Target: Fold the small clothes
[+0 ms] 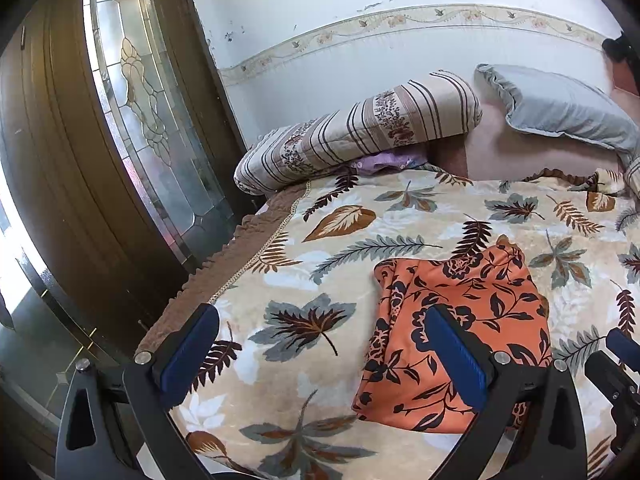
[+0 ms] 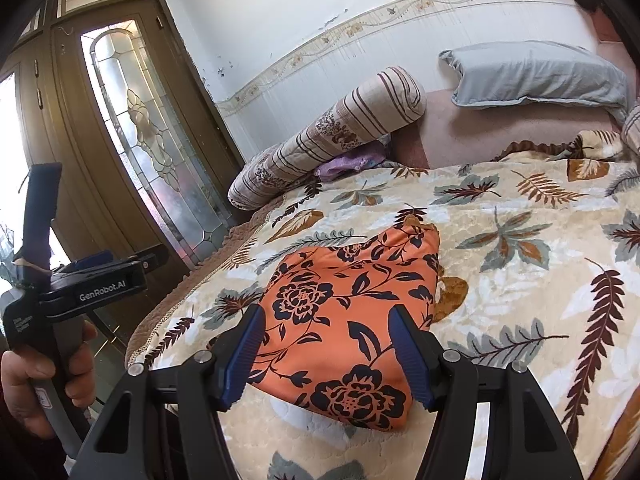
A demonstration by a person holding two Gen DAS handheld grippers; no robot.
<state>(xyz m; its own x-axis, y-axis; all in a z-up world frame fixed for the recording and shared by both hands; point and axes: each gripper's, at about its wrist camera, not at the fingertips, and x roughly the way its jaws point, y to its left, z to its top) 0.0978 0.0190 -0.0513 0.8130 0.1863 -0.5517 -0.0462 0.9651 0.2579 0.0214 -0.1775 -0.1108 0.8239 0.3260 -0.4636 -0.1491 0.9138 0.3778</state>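
Care is needed: with both the left gripper (image 1: 320,344) and right gripper (image 2: 326,354) gaping empty, the orange floral garment's (image 2: 348,300) 6 o'clock hem is best pinched evenly.

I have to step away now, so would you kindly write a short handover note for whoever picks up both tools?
Left tool: open, empty, above the leaf-print blanket, its inner finger over the garment's edge.
Right tool: open, empty, straddling the near end of the orange floral garment.
Garment: lies on the blanket as a compact, apparently folded bundle, near the bed's door-side edge.
Done: it looks at least partly folded.
Left: probably a final fold or tidying; no other clothes to fold are clearly visible.
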